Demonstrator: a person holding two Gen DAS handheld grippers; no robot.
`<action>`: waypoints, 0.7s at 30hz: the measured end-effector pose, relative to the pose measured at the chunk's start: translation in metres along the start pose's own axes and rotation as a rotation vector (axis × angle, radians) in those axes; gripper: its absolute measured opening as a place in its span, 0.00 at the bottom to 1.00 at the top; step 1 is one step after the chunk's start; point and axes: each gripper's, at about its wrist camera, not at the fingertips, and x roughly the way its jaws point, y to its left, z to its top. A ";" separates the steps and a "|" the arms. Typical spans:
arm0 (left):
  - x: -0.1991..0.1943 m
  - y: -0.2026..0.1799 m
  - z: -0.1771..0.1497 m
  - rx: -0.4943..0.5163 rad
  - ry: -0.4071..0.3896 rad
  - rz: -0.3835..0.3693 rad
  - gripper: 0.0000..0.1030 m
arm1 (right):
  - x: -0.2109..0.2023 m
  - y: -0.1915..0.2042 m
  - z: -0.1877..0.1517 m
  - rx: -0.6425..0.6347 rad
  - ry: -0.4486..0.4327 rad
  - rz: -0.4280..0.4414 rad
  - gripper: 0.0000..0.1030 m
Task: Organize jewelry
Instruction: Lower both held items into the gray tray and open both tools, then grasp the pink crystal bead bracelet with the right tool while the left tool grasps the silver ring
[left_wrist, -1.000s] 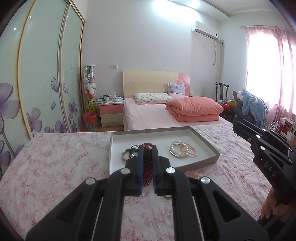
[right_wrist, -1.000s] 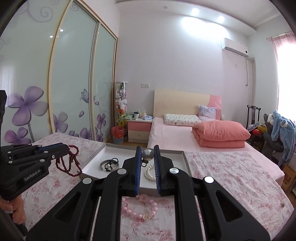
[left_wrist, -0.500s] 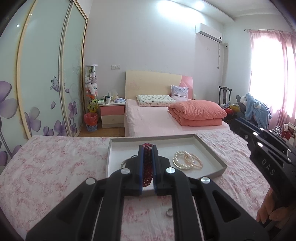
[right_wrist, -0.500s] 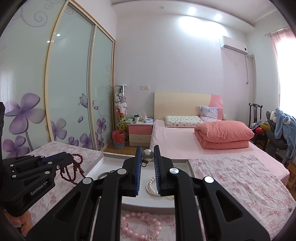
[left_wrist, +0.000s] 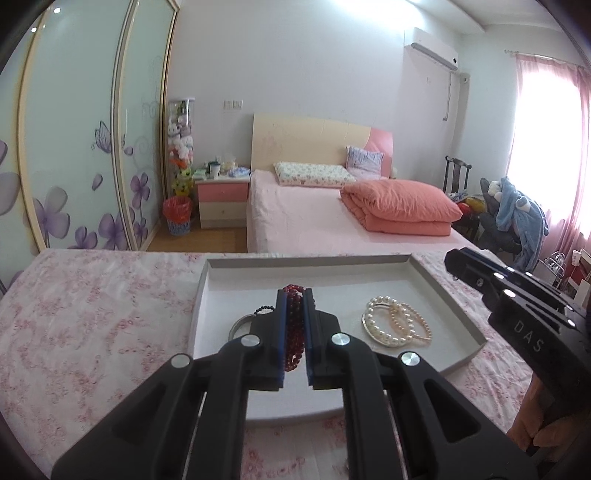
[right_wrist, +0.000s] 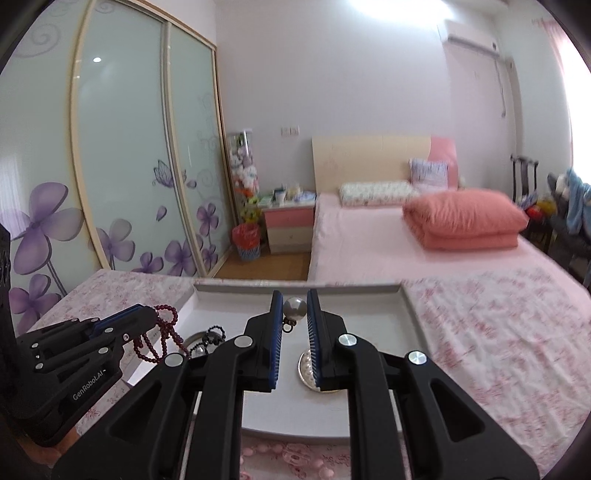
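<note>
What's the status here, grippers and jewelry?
Left gripper shut on red bead string. Right gripper shut on pearl pendant. Both over grey tray; pearl bracelets already in it. Nothing blocking.

left wrist view: looks forward and slightly down along the left gripper (left_wrist: 294, 295), close above the grey tray (left_wrist: 439, 286).
right wrist view: same heading, from its right.
shared: tray, bed (right_wrist: 369, 243).

My grippers (left_wrist: 294, 328) (right_wrist: 295, 325) are black with blue ribbed pads, silver screws; white lettering reads "DAS" and "GenRobot.AI".
</note>
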 end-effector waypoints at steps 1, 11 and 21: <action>0.006 0.000 0.001 0.001 0.007 0.002 0.09 | 0.007 -0.001 0.000 0.008 0.016 0.006 0.14; 0.040 0.010 0.011 -0.029 0.039 0.017 0.11 | 0.029 -0.017 0.006 0.079 0.092 0.054 0.14; 0.015 0.025 0.007 -0.051 0.039 0.052 0.14 | 0.015 -0.021 0.000 0.086 0.106 0.037 0.14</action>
